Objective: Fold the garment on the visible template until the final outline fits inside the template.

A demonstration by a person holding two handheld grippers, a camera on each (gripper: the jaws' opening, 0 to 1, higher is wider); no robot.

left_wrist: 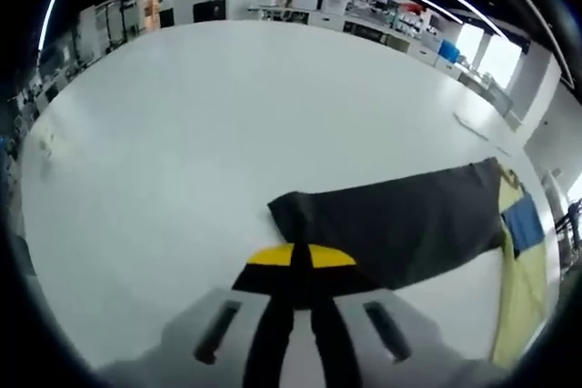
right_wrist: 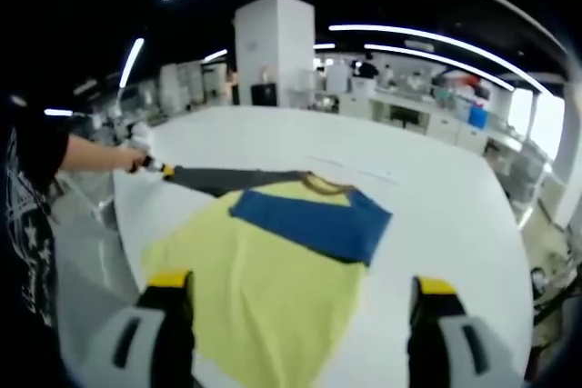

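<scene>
My left gripper has its yellow-tipped jaws pressed together on the end of the long dark grey sleeve of the yellow T-shirt with a blue chest panel, which lies flat on the broad white table. In the left gripper view the sleeve runs away from my jaws up and to the right, its long axis ending at the yellow body of the shirt. In the right gripper view the same sleeve stretches out from the shirt's shoulder toward the left gripper in my hand at the table's edge. My right gripper is spread wide and grasps nothing, hovering over the near yellow hem. I cannot make out a template outline. So the sleeve belongs to the left, and I judge the fold must carry it along its own length, inward over the shirt's body.
</scene>
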